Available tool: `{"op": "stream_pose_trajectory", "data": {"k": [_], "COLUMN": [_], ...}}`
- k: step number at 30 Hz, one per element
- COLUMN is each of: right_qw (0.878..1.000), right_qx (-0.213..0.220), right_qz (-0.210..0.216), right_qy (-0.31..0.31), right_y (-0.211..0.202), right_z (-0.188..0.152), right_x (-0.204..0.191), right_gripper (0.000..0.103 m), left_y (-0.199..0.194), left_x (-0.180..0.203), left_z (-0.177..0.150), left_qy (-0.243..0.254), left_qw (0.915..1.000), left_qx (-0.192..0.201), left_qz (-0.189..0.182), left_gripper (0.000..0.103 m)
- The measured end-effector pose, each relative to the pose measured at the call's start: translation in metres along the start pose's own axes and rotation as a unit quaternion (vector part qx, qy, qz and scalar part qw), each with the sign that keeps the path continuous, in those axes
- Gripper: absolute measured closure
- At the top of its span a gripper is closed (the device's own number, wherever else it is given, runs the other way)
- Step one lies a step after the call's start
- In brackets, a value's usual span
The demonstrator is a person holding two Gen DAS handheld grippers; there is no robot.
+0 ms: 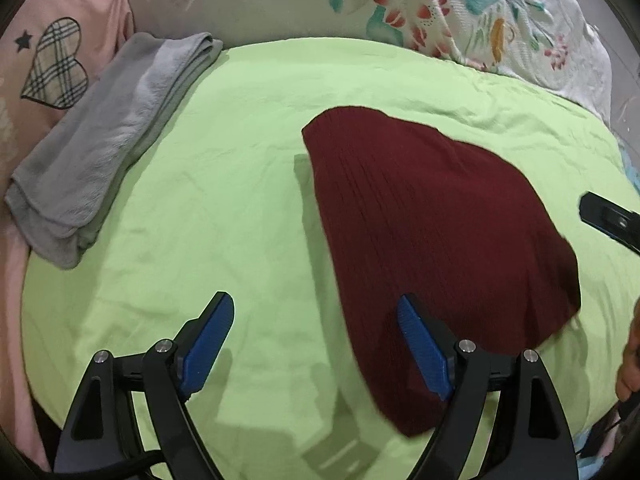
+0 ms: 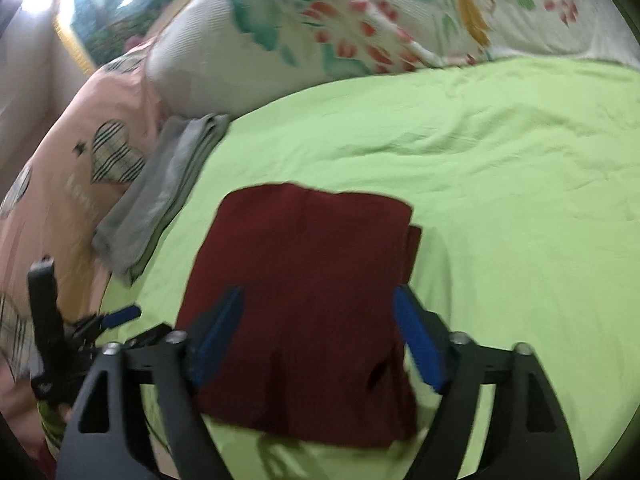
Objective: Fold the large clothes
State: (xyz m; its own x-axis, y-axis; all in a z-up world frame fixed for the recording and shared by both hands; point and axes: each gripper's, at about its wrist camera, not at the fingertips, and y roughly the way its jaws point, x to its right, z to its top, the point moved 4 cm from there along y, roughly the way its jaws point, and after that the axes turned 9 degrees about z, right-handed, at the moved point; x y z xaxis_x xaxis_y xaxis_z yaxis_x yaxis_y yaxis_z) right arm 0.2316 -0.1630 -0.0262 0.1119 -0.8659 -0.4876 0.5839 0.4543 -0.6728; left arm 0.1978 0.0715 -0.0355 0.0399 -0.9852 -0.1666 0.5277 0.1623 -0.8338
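Observation:
A folded dark red ribbed garment (image 1: 432, 232) lies flat on the light green bed sheet (image 1: 224, 184). My left gripper (image 1: 316, 304) hangs open above the sheet, its right blue pad over the garment's near left edge and its left pad over bare sheet. In the right wrist view the same garment (image 2: 304, 280) is a neat rectangle with a second layer peeking out on its right side. My right gripper (image 2: 318, 300) stands open above it, nothing between the fingers. The left gripper (image 2: 120, 316) shows at the far left of that view.
A folded grey garment (image 1: 108, 148) lies at the sheet's left edge beside a pink pillow with a plaid heart (image 1: 56, 64). A floral quilt (image 1: 440, 8) is heaped along the far side. Part of the right gripper (image 1: 608, 216) and a hand (image 1: 630, 360) show at the right.

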Motion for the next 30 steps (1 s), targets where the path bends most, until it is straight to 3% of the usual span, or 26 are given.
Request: {"op": "stream_pose_trajectory", "data": {"k": [8,13,21,30], "right_qw": [0.997,0.992,0.991,0.989], "right_qx": [-0.058,-0.074,-0.077,-0.069], "right_qz": [-0.013,-0.036,-0.042,-0.050], "right_qy": [-0.058,-0.093,-0.106,-0.123], "right_y": [-0.017,-0.029,-0.051,-0.075], "right_z": [-0.074,-0.103,-0.123,-0.123], "right_x": [-0.037,-0.048,-0.059,-0.073], "right_gripper": [0.023,0.023,0.022,0.022], "left_y": [-0.029,-0.042,-0.077,-0.111], "left_x": [-0.003,-0.008,-0.009,-0.004], "left_z": [-0.051,-0.075,-0.090,-0.086], "left_qy": [0.023,0.029,0.051,0.069], "left_qw": [0.9996,0.9994,0.9978,0.9957], "left_qx": [0.004,0.004,0.034,0.059], "left_qz": [0.015,0.018,0.025,0.016], "left_gripper": [0.018,0.018,0.018,0.018]}}
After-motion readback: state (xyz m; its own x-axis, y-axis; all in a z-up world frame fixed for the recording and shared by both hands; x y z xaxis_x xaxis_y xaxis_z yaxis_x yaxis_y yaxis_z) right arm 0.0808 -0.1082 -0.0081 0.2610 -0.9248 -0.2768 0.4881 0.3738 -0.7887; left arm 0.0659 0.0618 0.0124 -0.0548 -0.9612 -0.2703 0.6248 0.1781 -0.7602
